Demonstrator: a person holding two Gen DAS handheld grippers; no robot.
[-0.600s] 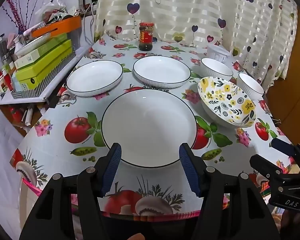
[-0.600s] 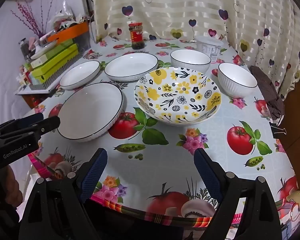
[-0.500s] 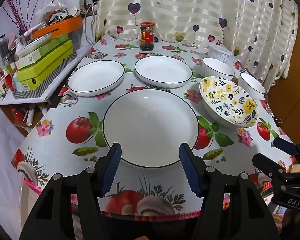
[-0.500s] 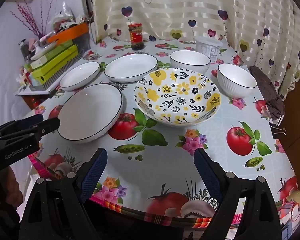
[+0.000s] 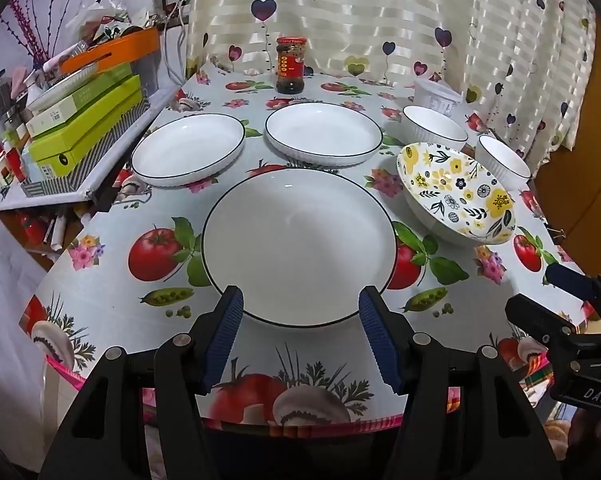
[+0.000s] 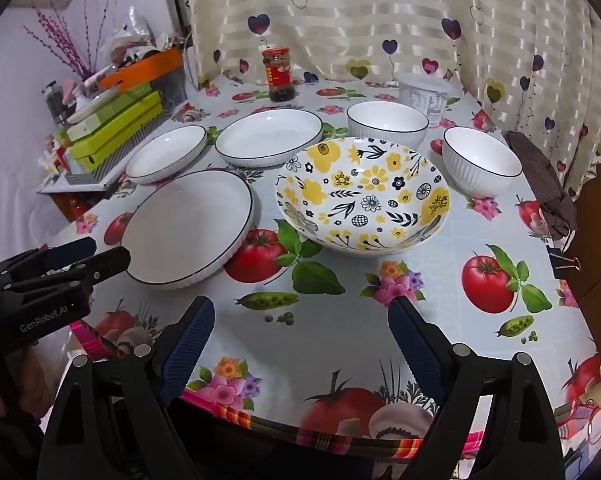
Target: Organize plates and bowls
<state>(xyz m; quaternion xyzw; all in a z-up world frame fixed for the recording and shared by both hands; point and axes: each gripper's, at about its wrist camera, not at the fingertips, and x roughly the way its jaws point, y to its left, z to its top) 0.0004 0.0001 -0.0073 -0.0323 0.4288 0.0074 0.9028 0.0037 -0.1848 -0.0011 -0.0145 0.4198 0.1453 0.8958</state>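
Note:
A large white plate (image 5: 298,246) (image 6: 190,226) lies nearest the table's front edge. Two more white plates, one at the left (image 5: 188,150) (image 6: 166,153) and one at the back (image 5: 323,134) (image 6: 269,137), lie behind it. A yellow flowered bowl (image 5: 456,192) (image 6: 362,194) sits to the right, with two white bowls behind it, the far one (image 5: 434,128) (image 6: 387,124) and the right one (image 5: 503,162) (image 6: 481,161). My left gripper (image 5: 300,304) is open and empty, its fingertips either side of the large plate's near rim. My right gripper (image 6: 300,314) is open and empty, short of the flowered bowl.
A red-labelled jar (image 5: 290,65) and a clear plastic tub (image 6: 423,96) stand at the back by the curtain. A side shelf with green boxes (image 5: 82,130) and an orange tray stands at the left. A dark cloth (image 6: 540,184) lies at the table's right edge.
Both grippers have shifted only slightly. The left view has drifted a little so the plates sit marginally further right. Nothing was grasped.

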